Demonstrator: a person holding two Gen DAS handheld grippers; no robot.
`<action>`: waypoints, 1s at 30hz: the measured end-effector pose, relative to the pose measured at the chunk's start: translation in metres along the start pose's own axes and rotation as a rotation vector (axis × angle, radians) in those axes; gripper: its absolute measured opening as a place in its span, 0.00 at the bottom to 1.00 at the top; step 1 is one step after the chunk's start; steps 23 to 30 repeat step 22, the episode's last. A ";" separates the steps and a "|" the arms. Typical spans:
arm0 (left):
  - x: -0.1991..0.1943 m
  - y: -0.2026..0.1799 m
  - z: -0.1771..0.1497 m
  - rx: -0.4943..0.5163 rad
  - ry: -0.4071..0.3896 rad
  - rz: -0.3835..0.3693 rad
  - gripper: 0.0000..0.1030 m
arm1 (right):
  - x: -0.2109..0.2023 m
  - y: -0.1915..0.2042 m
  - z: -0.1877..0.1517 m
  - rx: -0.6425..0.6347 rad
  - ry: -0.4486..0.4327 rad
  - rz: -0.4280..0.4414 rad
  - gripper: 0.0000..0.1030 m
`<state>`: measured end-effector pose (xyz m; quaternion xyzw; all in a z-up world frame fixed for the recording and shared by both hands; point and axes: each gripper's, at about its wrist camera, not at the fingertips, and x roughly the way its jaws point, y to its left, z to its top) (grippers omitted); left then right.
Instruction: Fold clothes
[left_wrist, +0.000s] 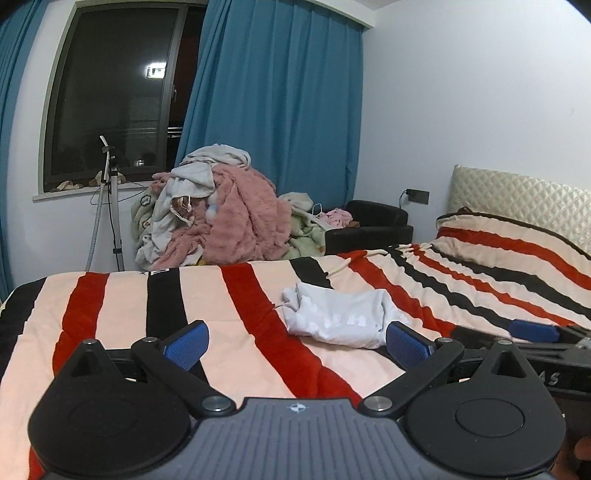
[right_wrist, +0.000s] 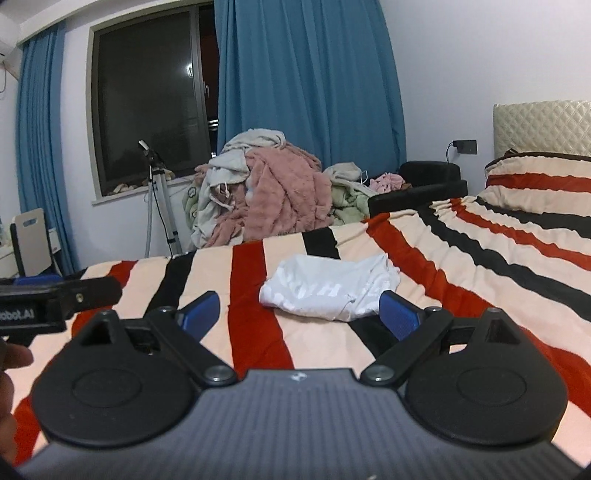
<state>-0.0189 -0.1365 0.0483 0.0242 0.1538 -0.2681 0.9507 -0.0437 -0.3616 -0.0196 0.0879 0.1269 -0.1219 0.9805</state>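
White garment (left_wrist: 340, 317) bunched into a compact bundle on striped bedspread (left_wrist: 122, 306), long axis across the view. Straight ahead of both grippers, just beyond fingertips. Left gripper (left_wrist: 295, 341) spread wide, empty. Right gripper (right_wrist: 297, 314) likewise spread, empty, seemingly nearer. Could equally be folded or merely crumpled.

A folded white printed garment (left_wrist: 340, 319) lies on the red, black and cream striped bedspread (left_wrist: 229, 332), ahead of the 2 grippers, left gripper (left_wrist: 297, 341) beside right gripper (right_wrist: 299, 314). Behind the bed a heap of pink and grey laundry (left_wrist: 221, 218) sits below the dark window (left_wrist: 118, 92), a metal tripod stand (left_wrist: 112, 206) to its left.
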 end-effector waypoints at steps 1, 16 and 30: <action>0.001 0.001 0.000 -0.002 0.001 -0.003 1.00 | 0.001 0.001 -0.001 -0.003 0.004 0.001 0.92; 0.010 0.000 -0.002 0.012 0.016 0.034 1.00 | 0.006 0.003 -0.006 0.002 0.030 -0.002 0.92; 0.008 0.003 -0.002 -0.004 0.010 0.038 1.00 | 0.006 0.003 -0.006 0.005 0.037 -0.006 0.92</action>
